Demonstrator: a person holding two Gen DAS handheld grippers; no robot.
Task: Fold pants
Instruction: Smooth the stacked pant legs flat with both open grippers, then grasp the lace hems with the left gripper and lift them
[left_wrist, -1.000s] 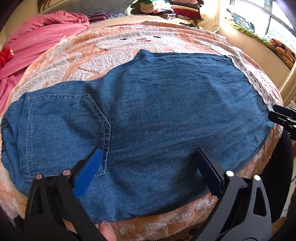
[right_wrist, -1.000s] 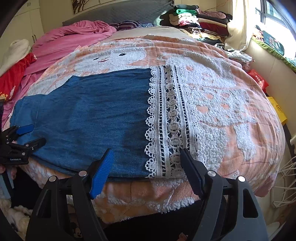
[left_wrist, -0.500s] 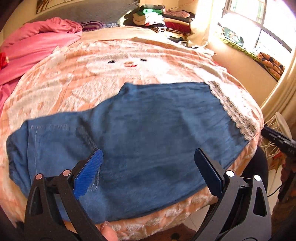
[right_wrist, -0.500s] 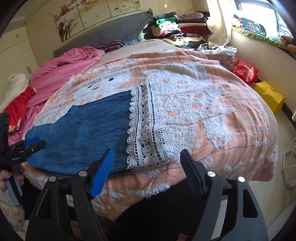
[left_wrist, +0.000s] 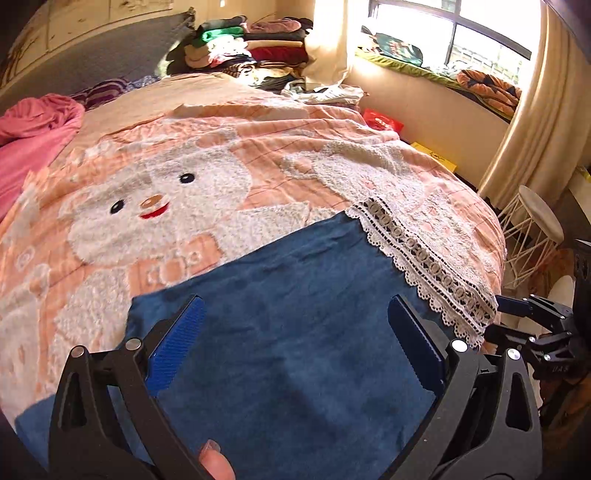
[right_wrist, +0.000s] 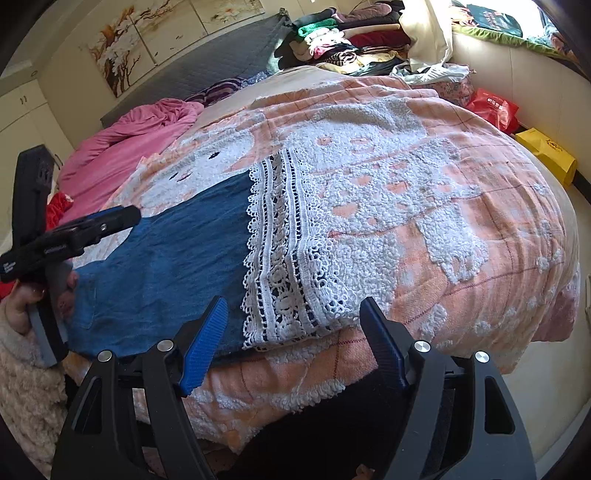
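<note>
Both tongs, left tongs (left_wrist: 295, 343) and right tongs (right_wrist: 295, 347), hang wide open and empty over the pants (right_wrist: 166, 266), flat on the bed (right_wrist: 461, 240) (lace hem at three o'clock). Next fold needs a grasp.

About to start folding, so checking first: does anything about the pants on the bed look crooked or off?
Nothing stands out. The pants lie flat on the bed, lace hem smooth at the near edge. Both tools are open and hold nothing.

Black gripper frames (right_wrist: 291, 373), silver screws, ribbed blue fingers (right_wrist: 203, 347).
</note>
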